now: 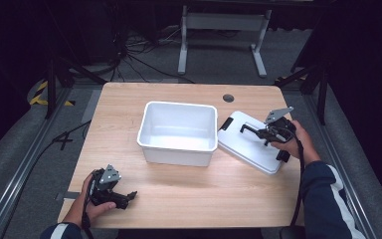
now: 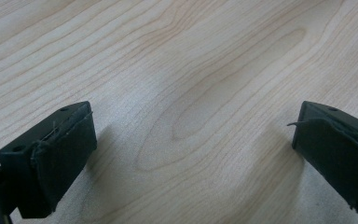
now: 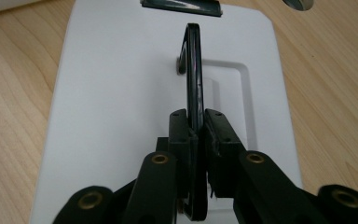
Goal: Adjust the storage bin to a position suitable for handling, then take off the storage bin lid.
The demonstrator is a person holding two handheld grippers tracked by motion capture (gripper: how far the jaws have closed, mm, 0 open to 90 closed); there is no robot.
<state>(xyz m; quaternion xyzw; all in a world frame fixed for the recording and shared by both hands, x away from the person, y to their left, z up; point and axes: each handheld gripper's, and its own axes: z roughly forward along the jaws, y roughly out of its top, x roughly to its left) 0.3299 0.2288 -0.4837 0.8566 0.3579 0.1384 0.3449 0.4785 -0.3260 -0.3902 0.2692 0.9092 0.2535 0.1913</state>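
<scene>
A white lid [image 1: 248,145] lies flat on the table to the right of an open white bin [image 1: 176,155]. The lid's thin black handle [image 3: 193,56] stands up on edge. My right gripper [image 3: 196,123] is shut on that handle, both pads pressed against it; from above, my right gripper [image 1: 267,133] sits over the lid's right half. My left gripper [image 1: 128,195] rests near the table's front left corner. Its jaws stand wide open over bare wood [image 2: 193,140], with nothing between them.
The bin looks empty inside. A black latch [image 1: 225,123] sits at the lid's near-bin end, and a round cable hole [image 1: 228,98] is in the tabletop behind it. Beyond the table's far edge are cables and a white frame leg [image 1: 183,45].
</scene>
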